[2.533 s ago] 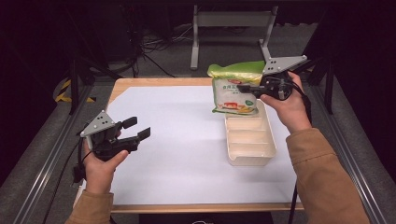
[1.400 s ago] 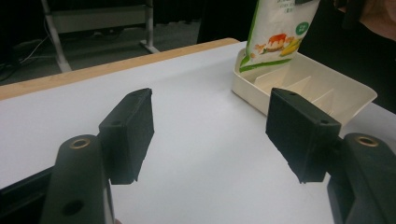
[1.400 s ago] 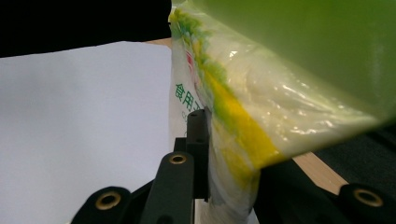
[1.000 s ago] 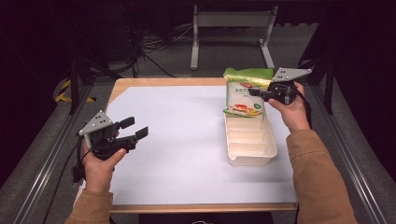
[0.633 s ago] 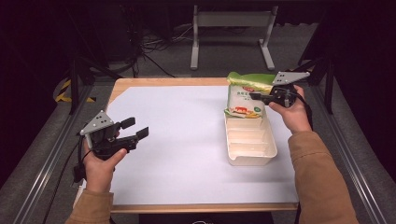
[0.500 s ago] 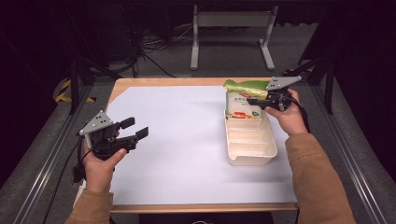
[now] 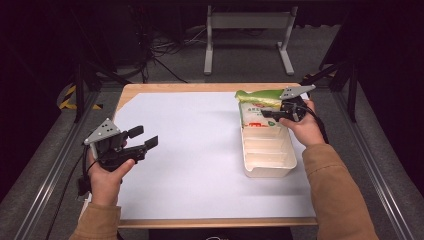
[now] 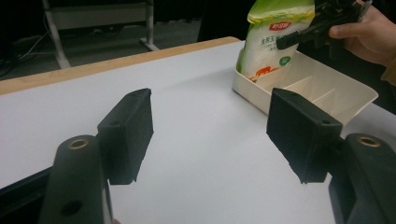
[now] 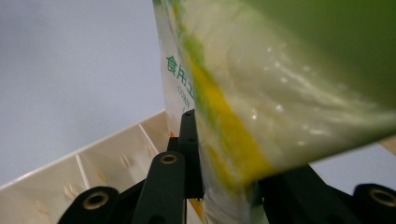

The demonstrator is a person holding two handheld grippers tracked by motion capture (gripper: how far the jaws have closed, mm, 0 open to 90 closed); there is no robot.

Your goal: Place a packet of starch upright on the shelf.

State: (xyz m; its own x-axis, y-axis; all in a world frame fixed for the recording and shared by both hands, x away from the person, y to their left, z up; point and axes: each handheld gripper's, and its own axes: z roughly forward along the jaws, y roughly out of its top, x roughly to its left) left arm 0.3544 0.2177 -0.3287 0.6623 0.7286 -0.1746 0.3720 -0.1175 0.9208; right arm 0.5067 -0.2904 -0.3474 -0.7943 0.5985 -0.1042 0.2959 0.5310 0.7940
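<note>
- The table, under a white sheet, carries a cream tray with dividers near its right edge.
- The tray is the landmark: a green and white bag stands upright in its far compartment, the bottom inside the tray wall and the top leaning a little away.
- The right gripper, at the tray's far end, has the bag between its jaws; they have just been opening, and the pads look close against the bag.
- The left gripper hangs well left of the tray, jaws wide and empty.
- Judgement: the placing step is nearly over. Next, let go fully and draw back without tipping the bag.
</note>
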